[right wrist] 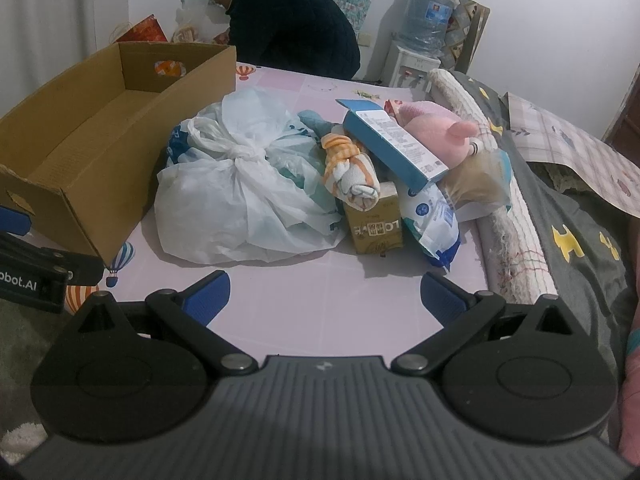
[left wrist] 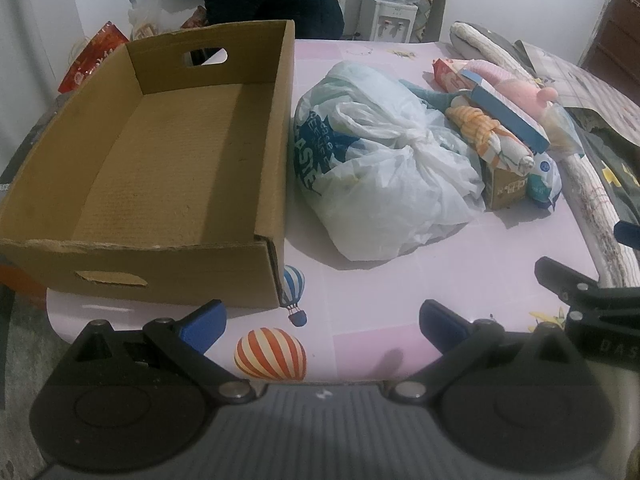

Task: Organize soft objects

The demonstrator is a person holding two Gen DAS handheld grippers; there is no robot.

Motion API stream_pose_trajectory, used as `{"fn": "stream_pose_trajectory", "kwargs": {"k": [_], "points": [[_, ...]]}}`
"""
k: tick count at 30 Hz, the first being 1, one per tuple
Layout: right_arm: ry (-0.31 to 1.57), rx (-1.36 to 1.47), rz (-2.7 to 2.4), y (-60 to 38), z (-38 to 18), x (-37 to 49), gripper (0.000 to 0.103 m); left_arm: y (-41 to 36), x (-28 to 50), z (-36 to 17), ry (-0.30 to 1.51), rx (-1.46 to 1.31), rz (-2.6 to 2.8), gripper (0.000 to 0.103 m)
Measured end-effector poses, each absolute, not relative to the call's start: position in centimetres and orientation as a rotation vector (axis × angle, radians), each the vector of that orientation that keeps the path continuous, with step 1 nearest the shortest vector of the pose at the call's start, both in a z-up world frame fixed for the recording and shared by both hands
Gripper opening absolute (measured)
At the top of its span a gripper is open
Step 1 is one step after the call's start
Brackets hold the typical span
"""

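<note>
An open cardboard box stands empty on the left of the pink table; it also shows in the right wrist view. Beside it lies a knotted white plastic bag. Right of the bag is a pile: a rolled orange-striped cloth, a pink plush toy, a blue carton, a small brown carton and a blue-white packet. My left gripper and right gripper are open and empty, near the table's front edge.
A rolled white rug and a grey blanket lie along the table's right side. A person in dark clothes bends behind the table. A water dispenser stands at the back wall.
</note>
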State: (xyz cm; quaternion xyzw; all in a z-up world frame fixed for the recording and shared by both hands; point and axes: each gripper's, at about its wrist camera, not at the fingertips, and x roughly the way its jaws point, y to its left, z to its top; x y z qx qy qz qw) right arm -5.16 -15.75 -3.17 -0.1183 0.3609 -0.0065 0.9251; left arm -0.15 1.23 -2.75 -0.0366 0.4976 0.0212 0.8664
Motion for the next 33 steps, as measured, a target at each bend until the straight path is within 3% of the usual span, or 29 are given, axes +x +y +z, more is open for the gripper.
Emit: {"fn": "stream_pose_trajectory", "kwargs": {"k": [21, 33], "points": [[0.646, -0.044, -0.190, -26.2, -4.8, -8.2, 0.102, -6.7, 3.1, -1.6, 1.003, -0.078, -0.336, 0.102], [0.606, 0.079, -0.255, -30.7, -5.8, -7.9, 0.101, -10.9, 10.3, -1.3, 0.979, -0.221, -0.461, 0.081]]}}
